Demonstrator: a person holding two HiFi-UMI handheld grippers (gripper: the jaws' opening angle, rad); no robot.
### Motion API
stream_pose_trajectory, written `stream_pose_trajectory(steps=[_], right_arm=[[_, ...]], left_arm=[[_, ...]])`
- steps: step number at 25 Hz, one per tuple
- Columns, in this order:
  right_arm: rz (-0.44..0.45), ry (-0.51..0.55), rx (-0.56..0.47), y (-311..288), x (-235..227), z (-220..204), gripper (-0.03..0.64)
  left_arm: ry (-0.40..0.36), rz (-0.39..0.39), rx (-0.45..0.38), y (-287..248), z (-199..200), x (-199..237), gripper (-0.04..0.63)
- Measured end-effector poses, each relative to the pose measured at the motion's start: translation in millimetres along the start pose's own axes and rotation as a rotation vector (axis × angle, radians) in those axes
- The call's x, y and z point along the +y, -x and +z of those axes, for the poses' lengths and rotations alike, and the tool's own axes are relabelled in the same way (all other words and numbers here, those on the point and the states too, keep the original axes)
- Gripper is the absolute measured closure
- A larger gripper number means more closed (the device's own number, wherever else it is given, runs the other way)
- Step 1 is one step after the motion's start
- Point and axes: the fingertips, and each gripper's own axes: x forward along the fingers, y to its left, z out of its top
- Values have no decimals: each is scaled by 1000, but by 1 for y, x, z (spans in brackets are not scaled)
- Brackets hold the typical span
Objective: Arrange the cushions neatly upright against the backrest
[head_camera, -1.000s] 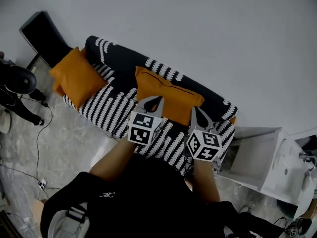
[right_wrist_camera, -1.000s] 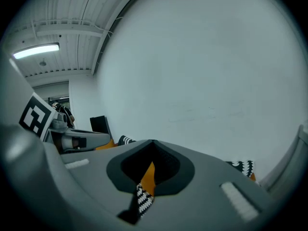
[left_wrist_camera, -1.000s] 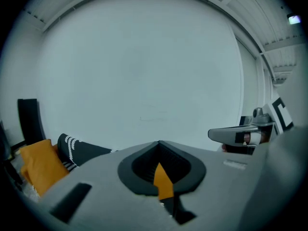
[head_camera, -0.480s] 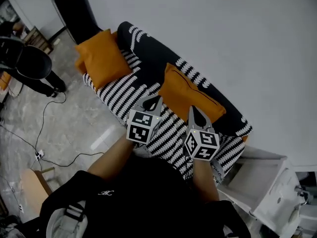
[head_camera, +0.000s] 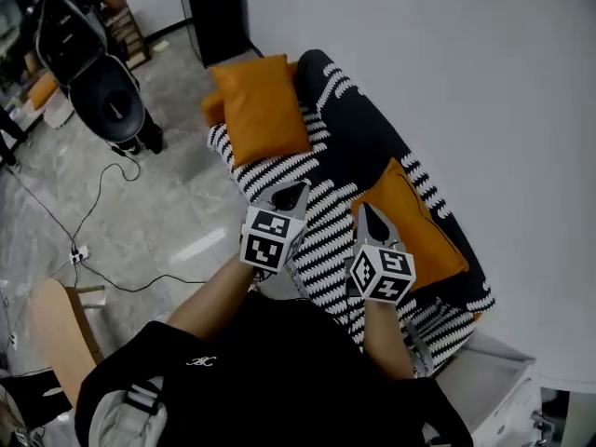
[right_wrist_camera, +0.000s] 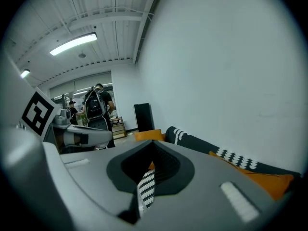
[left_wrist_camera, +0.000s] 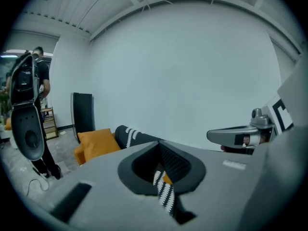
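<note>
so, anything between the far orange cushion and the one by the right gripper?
Nothing loose: the head view shows only bare striped seat and black backrest between the far cushion and the near cushion.

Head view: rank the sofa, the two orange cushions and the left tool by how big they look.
1. sofa
2. near cushion and far cushion: look alike, unranked
3. left tool, smallest even though closest to the camera

Black sofa point(head_camera: 279, 170) with white stripes is standing on grey stone floor point(head_camera: 158, 212), along a white wall. One orange cushion point(head_camera: 416, 228) is leaning on the backrest point(head_camera: 358, 138). A second orange cushion point(head_camera: 265, 105) is sitting tilted at the far end, well apart.
</note>
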Motion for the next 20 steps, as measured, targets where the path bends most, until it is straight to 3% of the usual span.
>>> stream_pose_trajectory(steps=[9, 15, 20], right_arm=[[65, 16, 34, -111, 115, 9, 609], [69, 14, 90, -145, 156, -3, 609], [63, 17, 121, -173, 161, -6, 609]], left_arm=[[58, 53, 18, 28, -7, 156, 586], [92, 72, 29, 49, -20, 214, 586], [128, 92, 42, 49, -27, 245, 586]])
